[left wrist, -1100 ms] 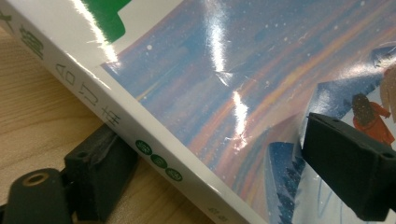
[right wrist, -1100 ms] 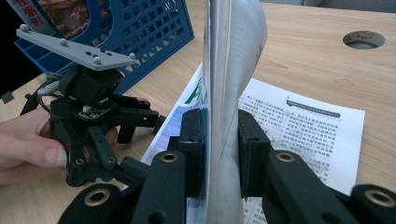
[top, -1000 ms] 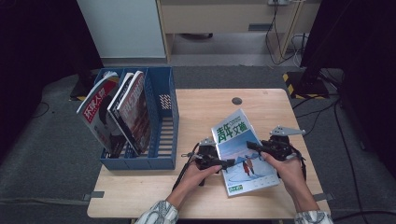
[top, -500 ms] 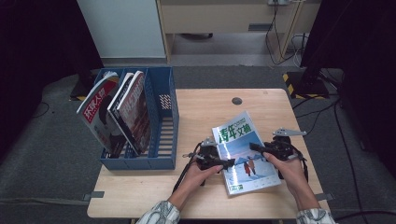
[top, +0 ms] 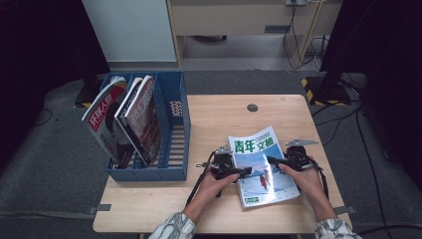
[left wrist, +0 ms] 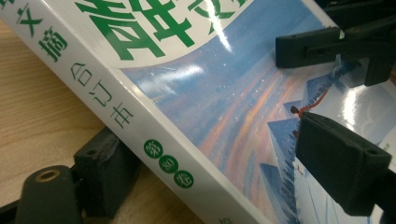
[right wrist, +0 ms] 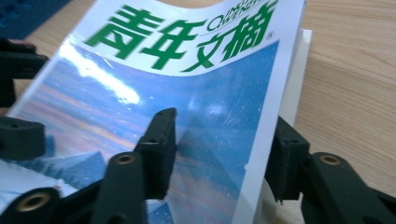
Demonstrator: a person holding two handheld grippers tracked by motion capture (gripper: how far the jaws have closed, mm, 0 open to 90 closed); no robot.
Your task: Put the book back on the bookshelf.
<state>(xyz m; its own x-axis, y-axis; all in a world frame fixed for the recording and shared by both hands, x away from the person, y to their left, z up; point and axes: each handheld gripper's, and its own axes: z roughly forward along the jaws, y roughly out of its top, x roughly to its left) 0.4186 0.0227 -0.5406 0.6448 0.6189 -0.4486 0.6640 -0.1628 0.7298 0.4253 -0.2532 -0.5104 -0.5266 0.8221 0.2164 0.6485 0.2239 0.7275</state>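
We straddle the glossy blue-and-white magazine [top: 261, 167] on the pale wooden table [top: 219, 119]: left gripper [top: 238, 172] apparently clamping its spine at nine o'clock, right gripper [top: 272, 160] at three, jaws just opening, released.

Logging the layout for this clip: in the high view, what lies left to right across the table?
Blue rack holding magazines → left gripper → book → right gripper.

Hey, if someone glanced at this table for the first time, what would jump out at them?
The blue-and-white magazine with green lettering, lying on the wooden table near the person's side, with the left tongs and right tongs astride its two side edges. Next, the blue file rack at the table's left, holding upright magazines.
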